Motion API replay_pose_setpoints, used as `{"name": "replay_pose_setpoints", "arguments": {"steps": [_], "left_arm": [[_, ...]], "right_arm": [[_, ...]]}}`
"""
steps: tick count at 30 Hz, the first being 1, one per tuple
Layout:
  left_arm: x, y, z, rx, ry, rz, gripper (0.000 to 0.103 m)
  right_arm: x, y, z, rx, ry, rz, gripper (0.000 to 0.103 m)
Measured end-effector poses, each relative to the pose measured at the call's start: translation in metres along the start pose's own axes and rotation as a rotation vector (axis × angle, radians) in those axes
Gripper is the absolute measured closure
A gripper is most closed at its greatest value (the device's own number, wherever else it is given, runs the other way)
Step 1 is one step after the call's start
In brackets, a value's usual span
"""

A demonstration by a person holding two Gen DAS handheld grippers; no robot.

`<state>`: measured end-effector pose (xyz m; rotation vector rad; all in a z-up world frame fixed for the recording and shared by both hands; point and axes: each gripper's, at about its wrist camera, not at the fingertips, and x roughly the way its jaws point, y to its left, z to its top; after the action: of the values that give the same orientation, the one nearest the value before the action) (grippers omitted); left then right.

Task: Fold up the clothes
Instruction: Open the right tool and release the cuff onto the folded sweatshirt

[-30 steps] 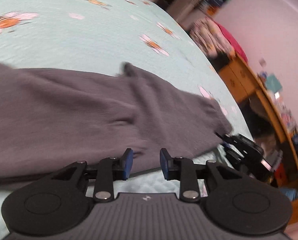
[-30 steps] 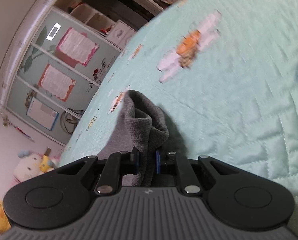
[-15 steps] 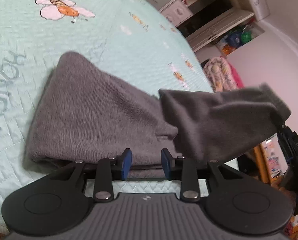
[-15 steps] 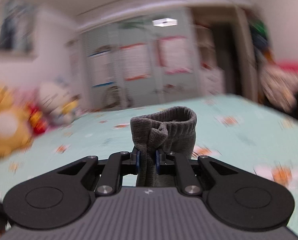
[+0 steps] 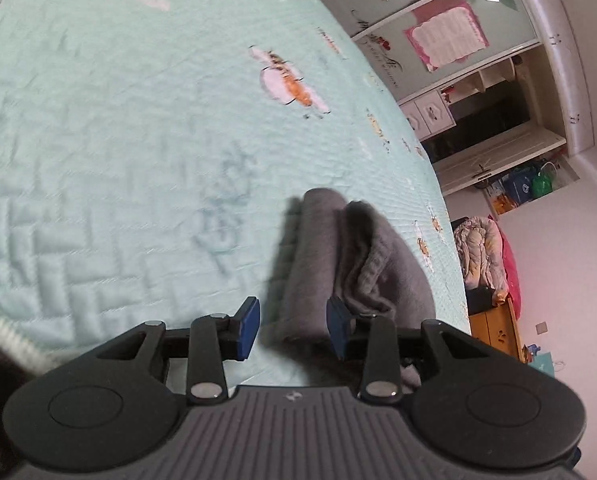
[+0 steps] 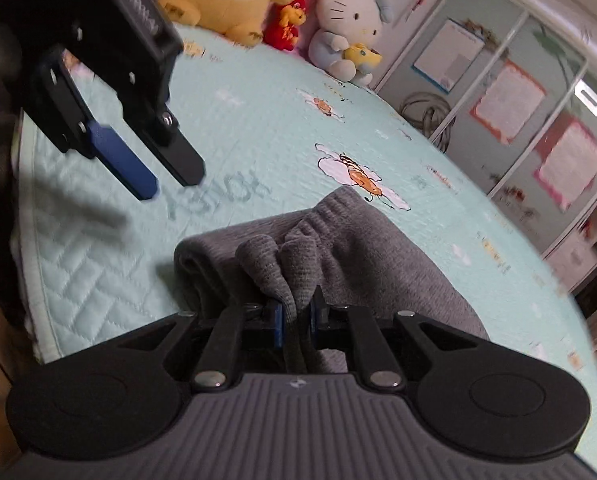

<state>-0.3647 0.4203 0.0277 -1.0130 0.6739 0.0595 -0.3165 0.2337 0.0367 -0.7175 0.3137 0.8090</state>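
Pinching the grey knit garment (image 6: pixel 338 248) near the bed's (image 6: pixel 238 128) edge, my right hand-held gripper (image 6: pixel 296 316) was clamped on its bunched cuff (soft, floppy, best taken there); my left hand-held gripper (image 5: pixel 292 326) stood apart.

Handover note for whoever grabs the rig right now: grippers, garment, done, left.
Right hand-held gripper: shut on a bunched ribbed end of the grey garment.
Left hand-held gripper: open, holding nothing, above the quilt beside the garment.
Garment: on the mint quilt near its edge, doubled over with a rolled fold on its left.
Done: one fold laid over.
Left: set down the pinched end, release, flatten, probably fold again.
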Motion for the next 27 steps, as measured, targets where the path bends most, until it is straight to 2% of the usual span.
{"name": "replay_pose_setpoints", "arguments": {"steps": [5,9,12,16,19,22,26,27], "left_arm": [[0.0,0.005,0.0,-0.012,0.02,-0.028,0.064],[-0.003,0.0,0.003,0.002,-0.01,-0.046,0.059],[-0.001,0.003,0.004,-0.015,-0.017,-0.03,0.059],[-0.001,0.009,0.003,-0.039,-0.008,0.007,0.059],[-0.008,0.005,0.002,-0.025,-0.01,0.014,0.059],[-0.009,-0.004,0.004,0.002,-0.014,0.01,0.059],[-0.006,-0.026,0.006,0.062,-0.026,-0.011,0.059],[-0.005,-0.033,0.006,0.09,-0.032,-0.017,0.059]], "right_arm": [[-0.012,0.002,0.003,0.02,-0.049,-0.064,0.092],[-0.022,0.003,0.005,0.037,-0.088,-0.115,0.092],[-0.021,-0.001,0.004,0.052,-0.107,-0.135,0.092],[0.008,0.027,-0.011,-0.069,-0.032,-0.064,0.088],[0.009,0.041,-0.023,-0.123,-0.068,-0.11,0.086],[-0.005,0.033,-0.022,-0.085,-0.101,-0.083,0.079],[-0.048,0.011,-0.025,0.07,-0.196,0.01,0.053],[-0.059,0.001,-0.029,0.13,-0.212,0.015,0.052]]}}
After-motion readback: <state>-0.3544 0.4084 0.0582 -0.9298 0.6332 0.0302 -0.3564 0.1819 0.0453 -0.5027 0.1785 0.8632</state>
